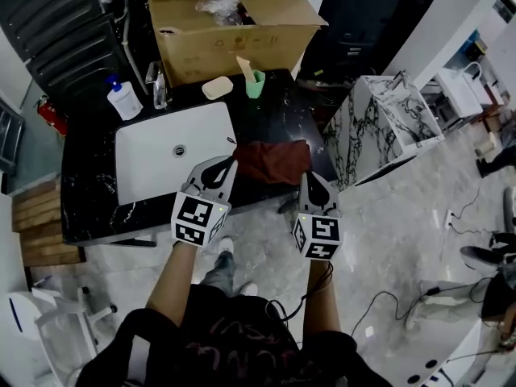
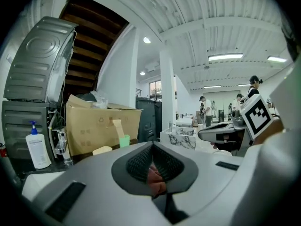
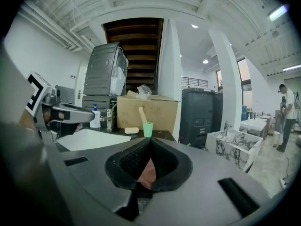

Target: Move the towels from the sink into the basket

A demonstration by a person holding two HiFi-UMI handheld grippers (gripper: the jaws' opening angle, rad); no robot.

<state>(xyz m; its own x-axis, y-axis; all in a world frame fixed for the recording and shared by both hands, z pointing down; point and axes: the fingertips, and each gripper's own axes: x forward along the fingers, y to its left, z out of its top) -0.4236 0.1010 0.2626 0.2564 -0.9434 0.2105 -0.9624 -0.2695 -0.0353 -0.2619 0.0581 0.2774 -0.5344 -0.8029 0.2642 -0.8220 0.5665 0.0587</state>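
Note:
A reddish-brown towel [image 1: 270, 161] hangs stretched between my two grippers above the black counter, just right of the white sink [image 1: 145, 164]. My left gripper [image 1: 230, 164] is shut on the towel's left edge, and my right gripper [image 1: 307, 176] is shut on its right edge. In the left gripper view a fold of the towel [image 2: 156, 179] shows pinched between the dark pads of the left gripper [image 2: 153, 147]. The right gripper view has the same cloth [image 3: 146, 171] caught in the right gripper [image 3: 149, 142]. The sink basin looks bare apart from its drain.
A marble-patterned open box [image 1: 385, 127] stands to the right of the counter. Behind the sink are a soap bottle [image 1: 123, 99], a faucet [image 1: 157, 83], a soap bar [image 1: 216, 87], a green cup [image 1: 255, 81] and a large cardboard box [image 1: 234, 35]. People stand far off in the room [image 2: 254, 86].

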